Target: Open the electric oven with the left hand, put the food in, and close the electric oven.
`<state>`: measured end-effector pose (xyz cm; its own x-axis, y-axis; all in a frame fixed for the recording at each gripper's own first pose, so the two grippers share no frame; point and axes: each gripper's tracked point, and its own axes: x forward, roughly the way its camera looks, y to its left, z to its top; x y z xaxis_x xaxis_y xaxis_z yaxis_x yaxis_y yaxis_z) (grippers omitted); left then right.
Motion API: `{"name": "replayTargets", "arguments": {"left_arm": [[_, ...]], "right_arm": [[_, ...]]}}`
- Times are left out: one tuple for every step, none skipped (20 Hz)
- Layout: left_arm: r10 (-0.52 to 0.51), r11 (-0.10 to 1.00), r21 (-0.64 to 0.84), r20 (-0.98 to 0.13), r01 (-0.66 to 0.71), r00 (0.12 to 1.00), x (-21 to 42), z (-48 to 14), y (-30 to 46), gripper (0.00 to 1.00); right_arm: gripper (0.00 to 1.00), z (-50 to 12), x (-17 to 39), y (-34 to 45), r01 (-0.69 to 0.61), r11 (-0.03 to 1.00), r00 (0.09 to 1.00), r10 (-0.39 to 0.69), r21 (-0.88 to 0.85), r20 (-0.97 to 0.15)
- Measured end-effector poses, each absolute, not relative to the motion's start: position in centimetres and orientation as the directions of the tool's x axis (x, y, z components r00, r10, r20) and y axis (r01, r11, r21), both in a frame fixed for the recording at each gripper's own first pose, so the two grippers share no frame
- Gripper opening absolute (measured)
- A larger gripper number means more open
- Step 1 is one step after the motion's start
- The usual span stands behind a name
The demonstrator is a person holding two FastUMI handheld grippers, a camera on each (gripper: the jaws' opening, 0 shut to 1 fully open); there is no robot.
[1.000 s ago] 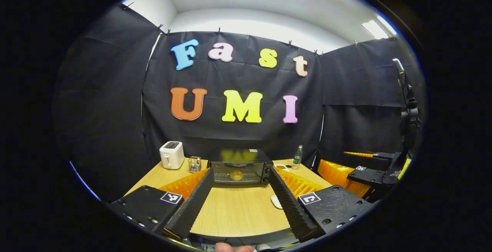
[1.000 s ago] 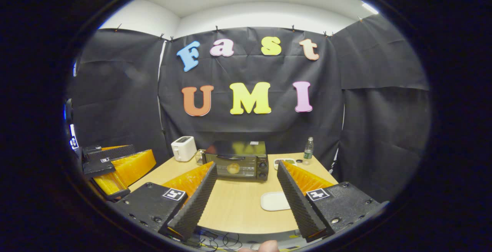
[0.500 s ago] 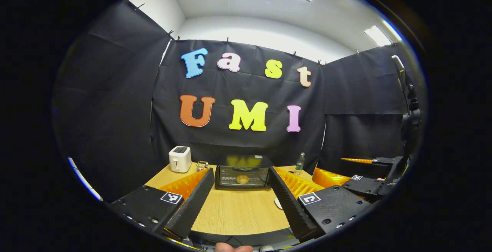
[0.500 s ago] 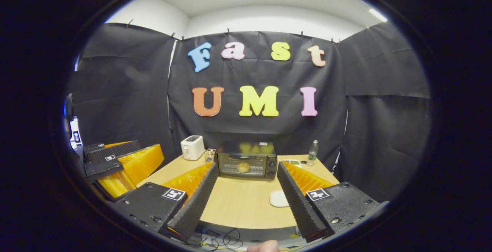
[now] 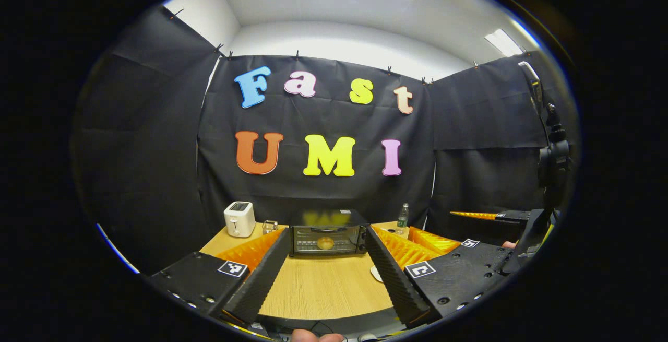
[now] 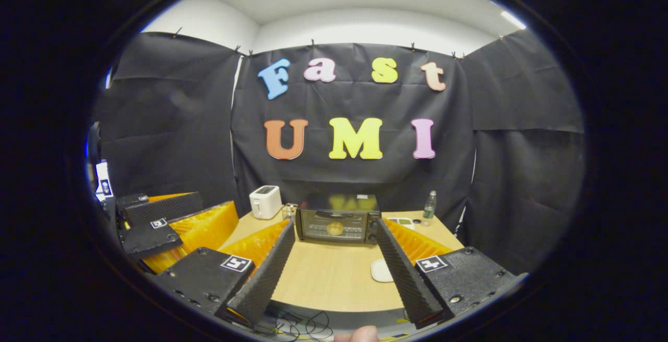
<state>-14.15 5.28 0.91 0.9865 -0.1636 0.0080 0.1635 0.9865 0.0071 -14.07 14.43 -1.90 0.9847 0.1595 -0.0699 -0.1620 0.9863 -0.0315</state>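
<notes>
1. Left gripper view: the left gripper [image 5: 326,279] is held low at the desk's [image 5: 318,292] near edge, its two ribbed fingers spread wide and holding nothing, aimed straight at the oven [image 5: 327,233] at the far edge. The oven door is closed, and the food [image 5: 325,243], a round bun by the look of it, shows through the glass on the rack. That placement suggests the task is finished and the tool is parked clear of the door. A toaster [image 5: 239,219] stands at the far left corner and a bottle [image 5: 402,216] near the far right corner. The right gripper [image 5: 496,216] is level, off the desk's right side.

2. Right gripper view: the right gripper [image 6: 331,274] is likewise held level at the near edge, fingers apart and empty, framing the same oven [image 6: 339,218] with the food [image 6: 335,228] behind its closed door. A white plate [image 6: 381,270] lies bare near the right edge, likely where the food came from. A fingertip [image 6: 357,334] of the holding hand shows at the bottom. The left gripper [image 6: 172,222] hangs off the desk's left side, its fingers seemingly parted too.
</notes>
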Motion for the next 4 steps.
{"name": "replayTargets", "arguments": {"left_arm": [[-0.169, 0.986, 0.010, 0.007, 0.169, 0.986, -14.07, 0.83, 5.06, 0.94], [-0.173, 0.985, 0.011, 0.004, 0.173, 0.985, -13.87, 0.72, 4.91, 0.94], [-0.177, 0.984, 0.013, -0.001, 0.177, 0.984, -13.71, 0.62, 4.78, 0.94], [-0.183, 0.983, 0.015, -0.002, 0.183, 0.983, -13.60, 0.62, 4.63, 0.94]], "right_arm": [[0.99, -1.89, -13.92, 14.23, -0.156, 0.987, 0.986, 0.154, -0.032, -0.071], [0.99, -1.94, -13.83, 13.96, -0.151, 0.988, 0.986, 0.148, -0.033, -0.075], [0.99, -2.11, -13.74, 13.85, -0.145, 0.989, 0.986, 0.142, -0.030, -0.082], [0.99, -2.20, -13.66, 13.71, -0.140, 0.990, 0.987, 0.138, -0.027, -0.089]]}}
